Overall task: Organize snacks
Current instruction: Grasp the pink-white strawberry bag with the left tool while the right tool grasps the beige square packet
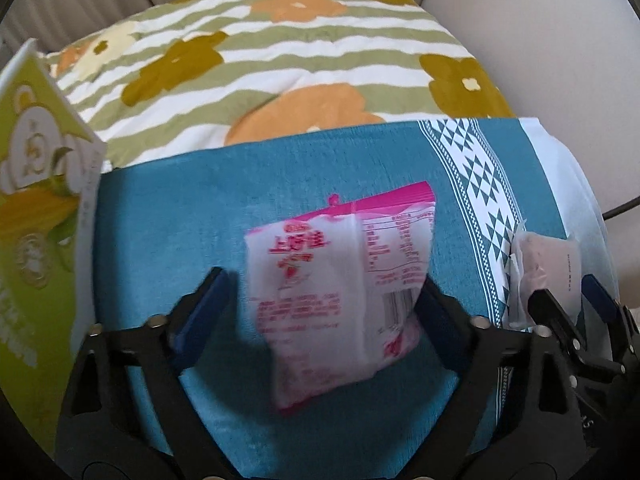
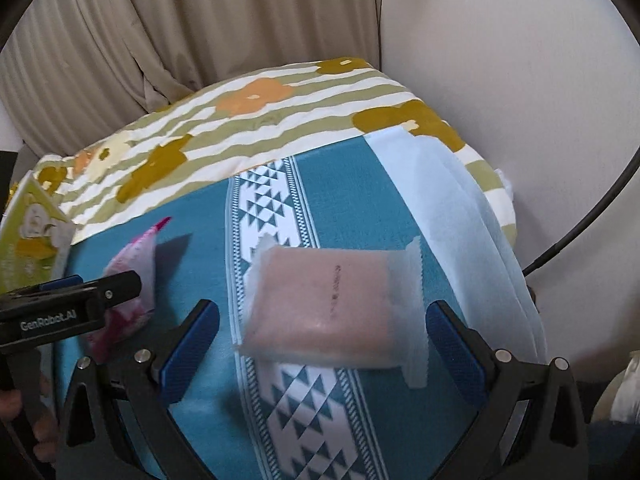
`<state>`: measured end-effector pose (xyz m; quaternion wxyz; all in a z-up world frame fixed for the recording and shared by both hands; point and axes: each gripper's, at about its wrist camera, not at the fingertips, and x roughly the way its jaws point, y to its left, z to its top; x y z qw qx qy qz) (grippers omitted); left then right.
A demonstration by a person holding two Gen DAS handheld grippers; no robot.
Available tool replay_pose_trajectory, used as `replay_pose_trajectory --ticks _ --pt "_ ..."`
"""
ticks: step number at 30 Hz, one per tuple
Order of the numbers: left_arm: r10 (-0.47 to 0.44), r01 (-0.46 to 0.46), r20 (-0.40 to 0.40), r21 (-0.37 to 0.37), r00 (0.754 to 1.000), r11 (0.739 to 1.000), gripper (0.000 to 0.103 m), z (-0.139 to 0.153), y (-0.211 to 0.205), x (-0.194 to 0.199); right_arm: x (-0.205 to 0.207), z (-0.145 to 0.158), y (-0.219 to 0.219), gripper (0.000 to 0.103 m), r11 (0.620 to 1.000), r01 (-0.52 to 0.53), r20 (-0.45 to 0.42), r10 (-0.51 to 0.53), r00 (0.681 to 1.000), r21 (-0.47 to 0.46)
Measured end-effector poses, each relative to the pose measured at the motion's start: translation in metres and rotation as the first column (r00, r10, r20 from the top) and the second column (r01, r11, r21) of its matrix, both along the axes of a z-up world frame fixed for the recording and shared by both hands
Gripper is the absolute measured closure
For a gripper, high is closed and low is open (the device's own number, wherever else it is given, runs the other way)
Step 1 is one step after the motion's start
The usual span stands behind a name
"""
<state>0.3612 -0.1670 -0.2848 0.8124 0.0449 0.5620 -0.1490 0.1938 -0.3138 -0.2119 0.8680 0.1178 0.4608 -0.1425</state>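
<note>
Meanwhile, both jaws stand apart: left gripper [image 1: 324, 300] straddles the pink snack packet [image 1: 340, 296], right gripper [image 2: 322, 334] straddles the translucent packet [image 2: 332, 308], neither squeezed.

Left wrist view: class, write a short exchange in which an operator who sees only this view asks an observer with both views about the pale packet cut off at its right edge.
Operator: I only get a sliver of that pale packet. What is it like whole?
Observer: The pale packet is a squarish clear wrapper with a pinkish block inside. It lies flat across the white patterned band of the blue cloth.
Operator: Is the right gripper gripping it?
Observer: No. The right gripper straddles it with jaws open, and a gap shows beside each blue pad.
</note>
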Motion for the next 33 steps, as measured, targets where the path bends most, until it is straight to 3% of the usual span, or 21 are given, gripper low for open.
replay_pose_trajectory --ticks 10,16,22,23,26,30,33 --pt "-0.027 0.027 0.011 0.045 1.0 0.999 0.037 -0.004 -0.002 -0.001 0.013 -0.016 -0.007 0.0 1.0 -0.002 -0.053 0.003 0.999 0.018" --pt "-0.032 0.032 0.012 0.03 0.999 0.999 0.049 -0.002 0.001 -0.002 0.018 -0.018 -0.004 0.0 0.999 -0.038 -0.059 0.039 0.997 0.032" --pt "-0.035 0.034 0.015 0.025 0.999 0.999 0.053 0.001 0.002 -0.005 0.026 -0.024 0.004 0.0 0.995 -0.101 -0.083 0.099 0.992 -0.016" --pt "-0.033 0.033 0.013 0.024 0.999 0.999 0.054 0.001 0.002 -0.006 0.027 -0.025 0.008 0.002 0.992 -0.12 -0.092 0.116 0.989 -0.04" --pt "-0.024 0.024 0.011 0.018 1.0 1.0 0.054 0.003 0.005 -0.008 0.025 -0.022 0.011 0.019 0.987 -0.153 -0.07 0.15 0.986 -0.05" --pt "-0.001 0.001 0.013 0.013 1.0 1.0 0.055 0.01 0.008 -0.012 0.019 -0.015 0.008 0.03 0.989 -0.146 -0.036 0.145 0.989 -0.036" --pt "0.01 -0.009 0.028 -0.001 1.0 1.0 0.056 0.02 0.012 -0.018 0.017 -0.006 0.011 0.032 0.986 -0.165 -0.029 0.164 0.986 -0.036"
